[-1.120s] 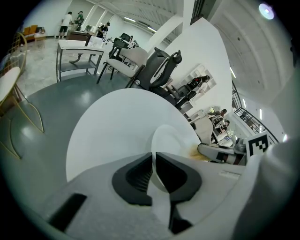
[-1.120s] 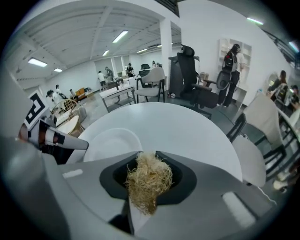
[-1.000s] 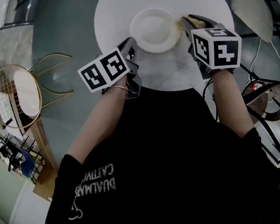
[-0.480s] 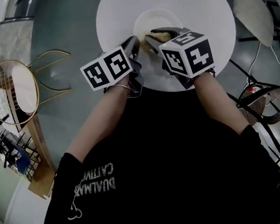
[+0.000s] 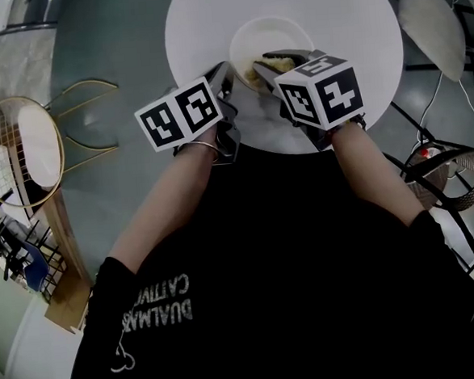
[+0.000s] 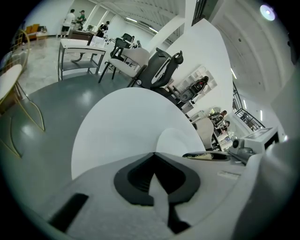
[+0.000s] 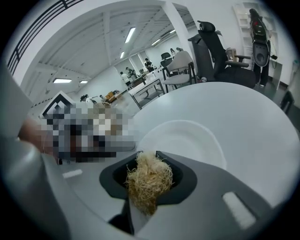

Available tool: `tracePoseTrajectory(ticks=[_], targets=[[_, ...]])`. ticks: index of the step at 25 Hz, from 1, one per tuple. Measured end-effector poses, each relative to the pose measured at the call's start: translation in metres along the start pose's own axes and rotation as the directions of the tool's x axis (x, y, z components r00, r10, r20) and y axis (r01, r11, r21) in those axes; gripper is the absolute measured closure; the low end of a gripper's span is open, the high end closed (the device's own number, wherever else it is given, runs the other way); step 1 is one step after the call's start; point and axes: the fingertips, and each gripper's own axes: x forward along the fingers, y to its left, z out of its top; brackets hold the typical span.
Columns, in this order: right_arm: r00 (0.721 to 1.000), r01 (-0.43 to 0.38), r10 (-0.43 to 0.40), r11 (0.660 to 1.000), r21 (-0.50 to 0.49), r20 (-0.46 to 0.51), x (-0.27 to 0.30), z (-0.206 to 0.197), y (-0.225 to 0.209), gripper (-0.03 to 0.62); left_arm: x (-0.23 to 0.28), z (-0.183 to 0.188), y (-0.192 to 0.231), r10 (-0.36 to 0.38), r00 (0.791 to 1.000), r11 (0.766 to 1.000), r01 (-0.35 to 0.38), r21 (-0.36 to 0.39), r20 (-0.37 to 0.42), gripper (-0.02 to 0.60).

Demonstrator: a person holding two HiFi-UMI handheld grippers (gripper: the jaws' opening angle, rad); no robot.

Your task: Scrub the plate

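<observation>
Plate point(image 5: 284, 29) scrubbing at a round white tabletop point(image 5: 346, 15), seen from the head view and both gripper views. The plate, white and shallow, lies flat on the half of the tabletop nearer the person, between the two grippers. The left gripper point(image 5: 227, 73) points at the plate's left rim from just beside it. In its own view its jaws have just been closing and now meet tip to tip, clenched with nothing visible between them point(image 6: 153, 157), and the plate point(image 6: 179, 142) lies just beyond the tips. The right gripper point(image 5: 259, 65) reaches over the near left part of the plate, and its jaws are clamped on a scrubber point(image 7: 149, 182), a straw-coloured wad of tangled fibres that bulges out above and below the tips point(image 7: 147, 157). From this gripper's view the plate point(image 7: 187, 138) lies directly ahead of the scrubber on the tabletop point(image 7: 248, 117). Whether the scrubber touches the plate cannot be told. The left gripper view shows the scrubber point(image 6: 205, 156) level with the plate's right side. A gold wire-framed chair point(image 5: 24, 155) stands on the grey floor, well apart to the left.
</observation>
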Motion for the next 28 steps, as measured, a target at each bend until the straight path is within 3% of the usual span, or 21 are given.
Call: tracePoseTrajectory(ticks=[8,17,28], targets=[[1.0,0.016,-0.016,0.999,0.031,0.0,0.002,-0.002,-0.005,0.505,0.009,-0.01,-0.007,-0.063,0.995,0.997,0.066,0.032,-0.074,0.581],[1.0,0.019,-0.019,0.999,0.043,0.004,-0.002,-0.001,-0.007,0.505,0.019,-0.009,-0.008,-0.012,0.99,0.99,0.032,0.139,-0.14,0.58],[0.998,0.061,-0.062,0.994,0.087,0.005,-0.032,-0.016,-0.029,0.503,0.019,-0.004,-0.01,0.0,0.99,0.99,0.021,0.143,-0.144,0.58]])
